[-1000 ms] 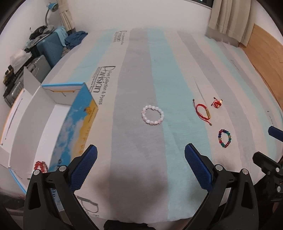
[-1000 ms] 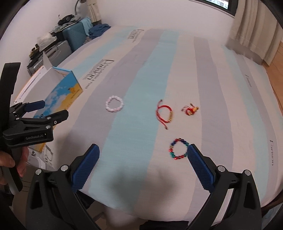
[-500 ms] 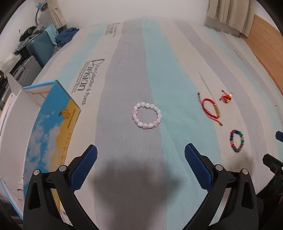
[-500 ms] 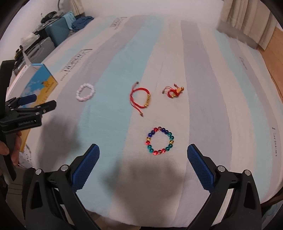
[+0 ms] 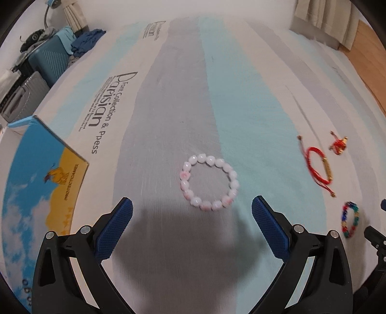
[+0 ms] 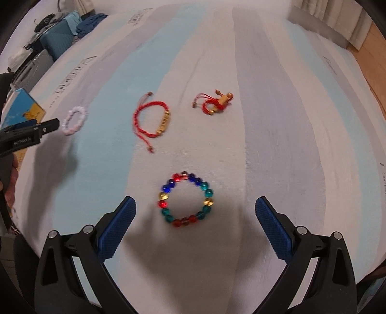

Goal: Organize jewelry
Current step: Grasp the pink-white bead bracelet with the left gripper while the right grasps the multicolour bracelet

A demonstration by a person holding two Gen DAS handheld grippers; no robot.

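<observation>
A pink and white bead bracelet [image 5: 209,182] lies flat on the striped bed cover, just ahead of my open left gripper [image 5: 192,209]. A multicoloured bead bracelet [image 6: 185,199] lies between and slightly ahead of the blue pads of my open right gripper [image 6: 196,209]. Farther off lie a red cord bracelet with a gold bar [image 6: 154,120] and a small red and gold knotted piece [image 6: 214,105]. The right wrist view also shows the pink bracelet [image 6: 74,120] and the left gripper's finger [image 6: 31,131] at the left. Both grippers hold nothing.
A blue and yellow cardboard box [image 5: 41,193] stands at the bed's left edge. Suitcases and clothes [image 5: 53,53] crowd the floor beyond the far left corner. Curtains [image 5: 325,21] and wooden floor [image 5: 369,55] lie to the far right. The bed's near edge runs just under the grippers.
Both grippers have moved forward and down toward the bed. The pink bracelet now sits close before the left one, the multicoloured bracelet close before the right one. Jaws stay open.
</observation>
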